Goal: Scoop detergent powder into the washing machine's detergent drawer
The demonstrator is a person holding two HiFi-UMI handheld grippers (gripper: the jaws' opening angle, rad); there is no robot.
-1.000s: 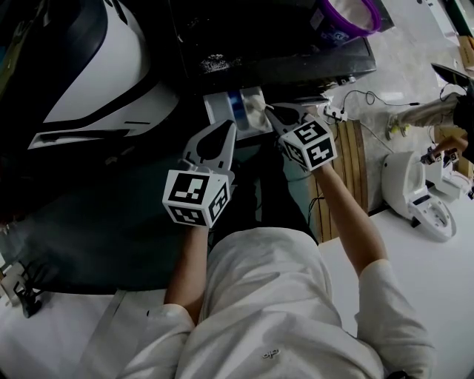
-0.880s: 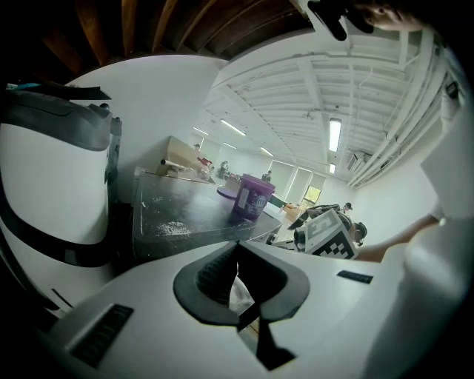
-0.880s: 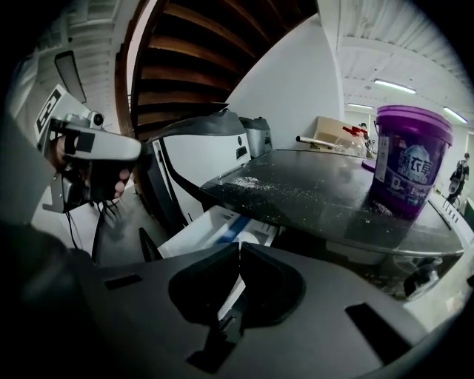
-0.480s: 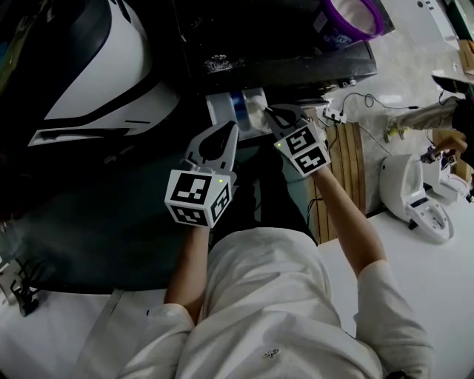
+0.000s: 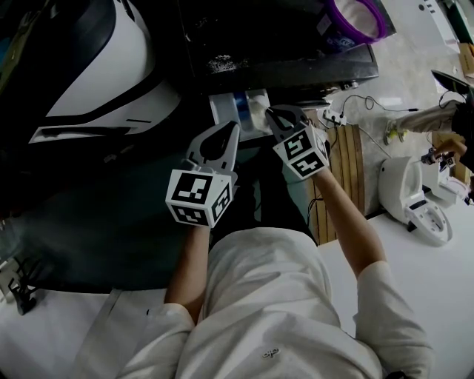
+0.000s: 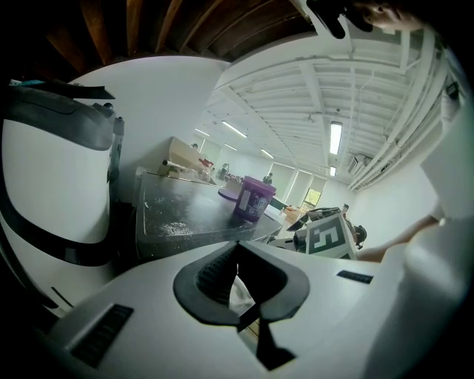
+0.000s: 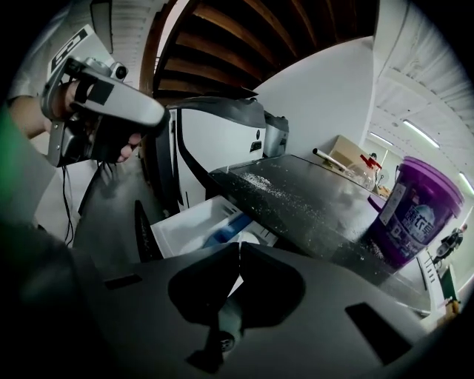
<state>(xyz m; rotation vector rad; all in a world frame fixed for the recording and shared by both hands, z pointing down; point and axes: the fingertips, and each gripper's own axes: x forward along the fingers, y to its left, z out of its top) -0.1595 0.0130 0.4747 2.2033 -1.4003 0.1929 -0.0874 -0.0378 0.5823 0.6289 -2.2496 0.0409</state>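
My right claw [image 5: 272, 113] is the one that matters. Its tips are pressed together, and in the right gripper view a thin grey stem with a round end [image 7: 221, 329] runs back through the opening behind them. I take that to be the scoop's handle, so I judge this claw to be pinching the scoop. The scoop's long axis runs along the claw, bowl end forward. In the head view I cannot separate the bowl from the pale heap just ahead of the tips.

The detergent drawer [image 5: 224, 111] stands pulled out of the dark washing machine [image 5: 281, 44]. It is a white tray with a blue insert, and its long axis runs 12 to 6 in the head view, with the open end pointing towards me at 6. From the right claw it lies at about 10 o'clock, and the tips are already over its right-hand edge. So I expect the next move to be a short tip of the scoop rather than a reach.

My left claw [image 5: 232, 127] is also pressed together and, as far as I can see, holds nothing. It hangs just at 6 o'clock of the drawer's front, close but idle.

The purple detergent tub [image 5: 354, 16] sits on the machine's top at about 1 o'clock from the right claw, well apart. Spilled powder [image 5: 218, 65] dusts the top near the drawer slot.
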